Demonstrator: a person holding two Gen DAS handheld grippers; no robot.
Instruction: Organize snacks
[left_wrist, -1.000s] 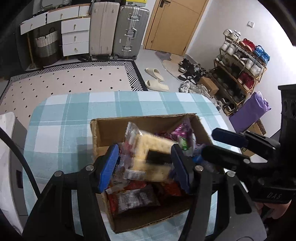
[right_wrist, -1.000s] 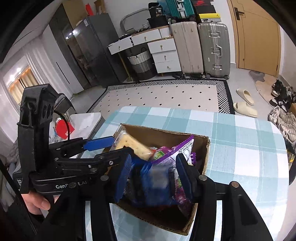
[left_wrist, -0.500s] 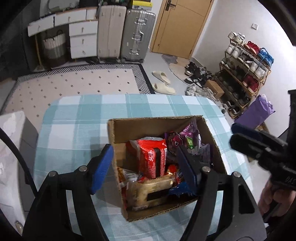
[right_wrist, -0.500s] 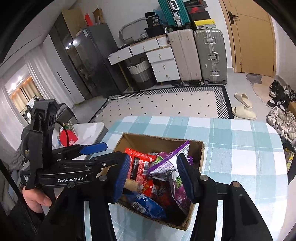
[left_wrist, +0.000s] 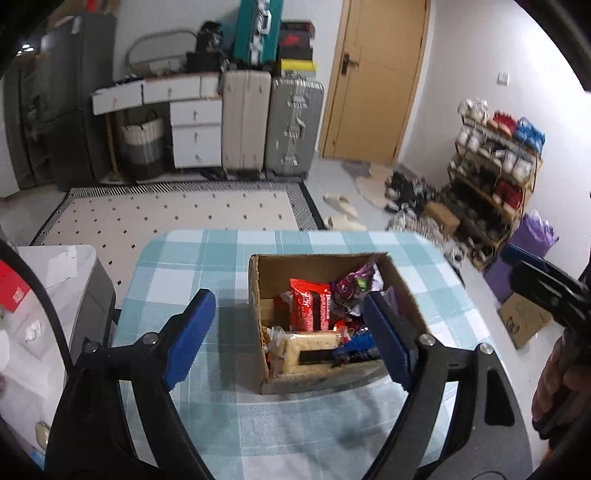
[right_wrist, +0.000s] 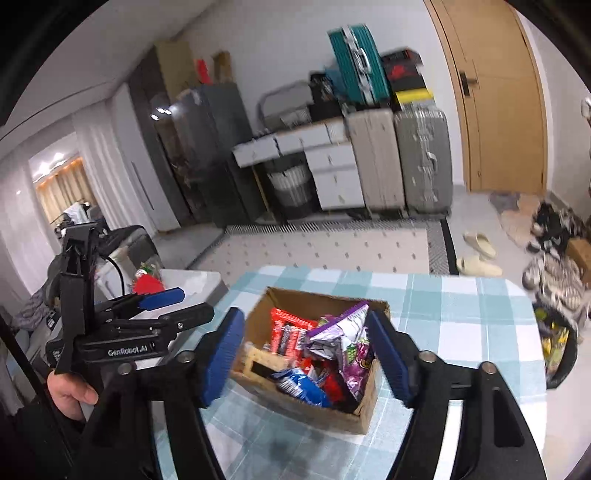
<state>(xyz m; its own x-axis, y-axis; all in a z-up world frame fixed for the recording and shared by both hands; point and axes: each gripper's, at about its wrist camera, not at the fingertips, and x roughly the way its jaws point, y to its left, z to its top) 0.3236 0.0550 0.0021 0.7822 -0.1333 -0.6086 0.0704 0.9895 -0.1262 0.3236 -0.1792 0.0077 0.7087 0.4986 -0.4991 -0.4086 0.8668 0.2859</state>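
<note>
A cardboard box of snacks stands on the teal checked tablecloth. In it lie a red packet, a purple packet, a pale cracker packet and a blue packet. My left gripper hangs above and in front of the box, its jaws opening with nothing held between the blue pads. My right gripper hovers over the same box from the other side, jaws also opening and empty. Each gripper shows in the other's view: the left gripper held by a hand, the right gripper at the frame's edge.
A white side cabinet stands against the table's left edge. Beyond the table lie a patterned rug, suitcases, slippers and a shoe rack. A dark bin sits past the table's right side.
The left gripper let the cracker packet drop into the box and the right gripper let go of the blue packet. Both jaws widened and both grippers rose and drew back.
</note>
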